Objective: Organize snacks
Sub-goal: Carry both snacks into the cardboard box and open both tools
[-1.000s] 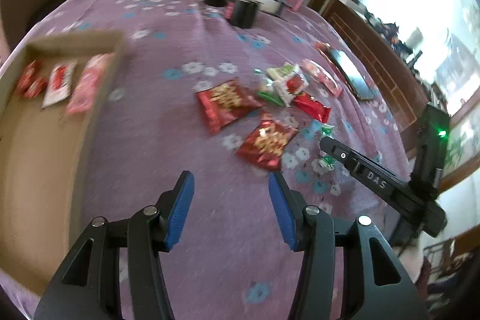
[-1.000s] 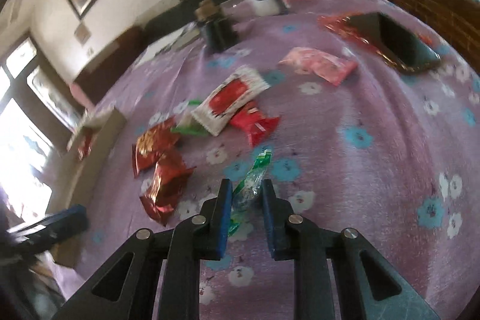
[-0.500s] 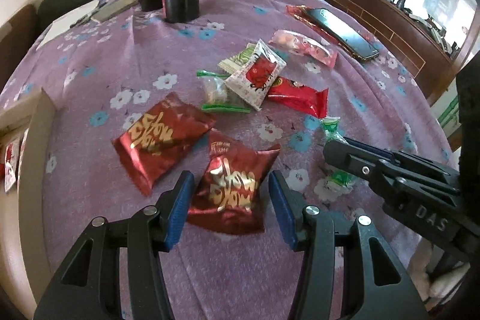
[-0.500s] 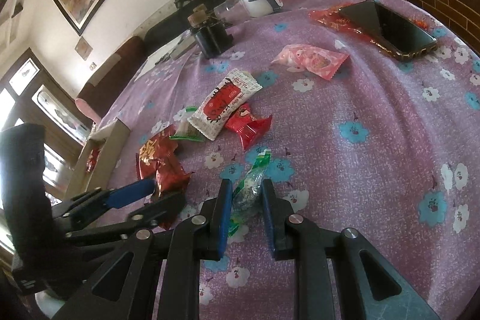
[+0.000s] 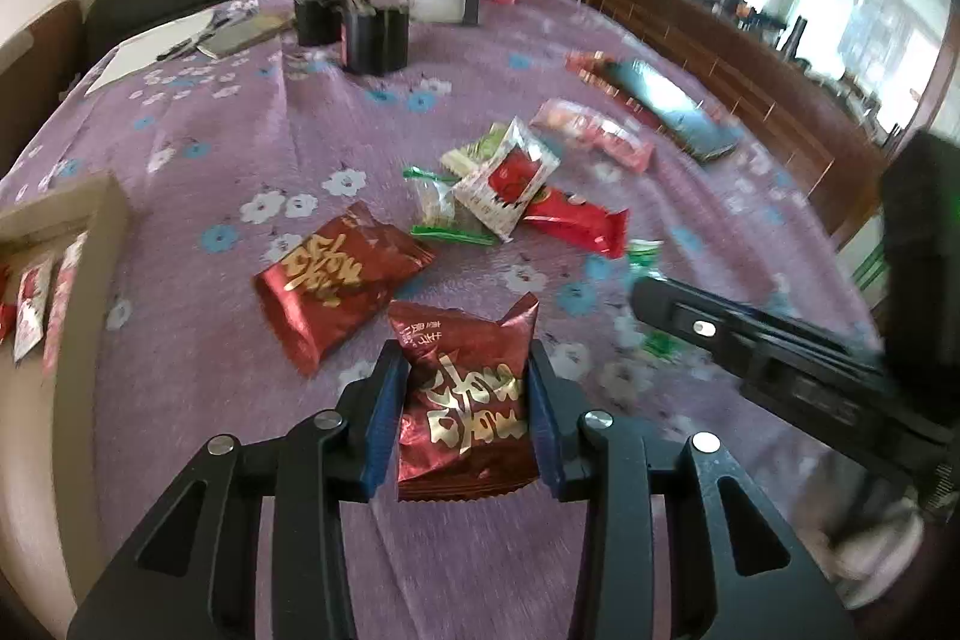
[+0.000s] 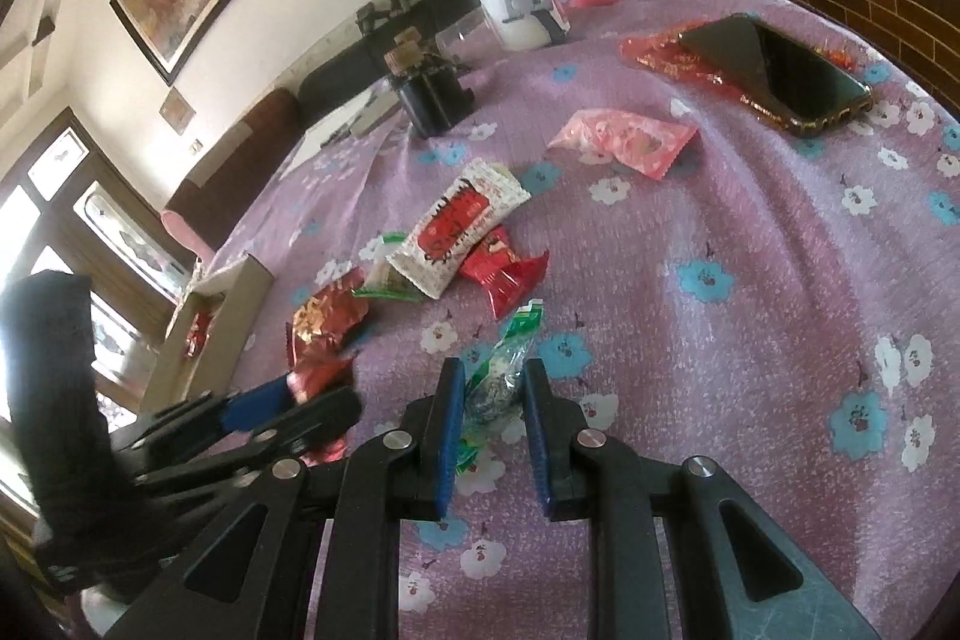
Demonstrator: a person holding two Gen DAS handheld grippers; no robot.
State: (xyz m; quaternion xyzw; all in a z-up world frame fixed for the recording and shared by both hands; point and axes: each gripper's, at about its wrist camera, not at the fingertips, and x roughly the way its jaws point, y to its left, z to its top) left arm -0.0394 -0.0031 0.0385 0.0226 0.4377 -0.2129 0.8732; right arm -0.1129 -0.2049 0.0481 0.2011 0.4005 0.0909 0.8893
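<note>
Nearest, the left gripper [image 5: 467, 421] has its jaws closed against both sides of a dark red pack [image 5: 465, 403], which lies on the purple cloth [image 5: 240, 142] with its top corners sticking up past the blue pads [image 5: 384, 415]. The right gripper [image 6: 493, 421] is likewise pinched on a slim green packet [image 6: 503, 376] lying on the cloth — its pads look to be touching the wrapper, though how firm the hold is cannot be told.

Taking the red pack as the landmark: a second red pack [image 5: 339, 283] lies just beyond it to the left, near but apart. Farther out and to the right sits a loose cluster — a clear green-edged sachet [image 5: 441, 214], a white-and-red packet [image 5: 509, 181] overlapping it, and a red bar [image 5: 576, 220]. A pink packet [image 5: 591, 139] and a phone [image 5: 672, 109] lie farther right still. Well to the left is the cardboard box [image 5: 78, 232], with a few snacks already inside.

The step in hand seems to be lifting both catches for the box. Foil wrappers are slippery and puffed, so each lift should go straight up and slowly, keeping the squeeze steady, and the left should clear the neighbouring pack before swinging towards the box.
</note>
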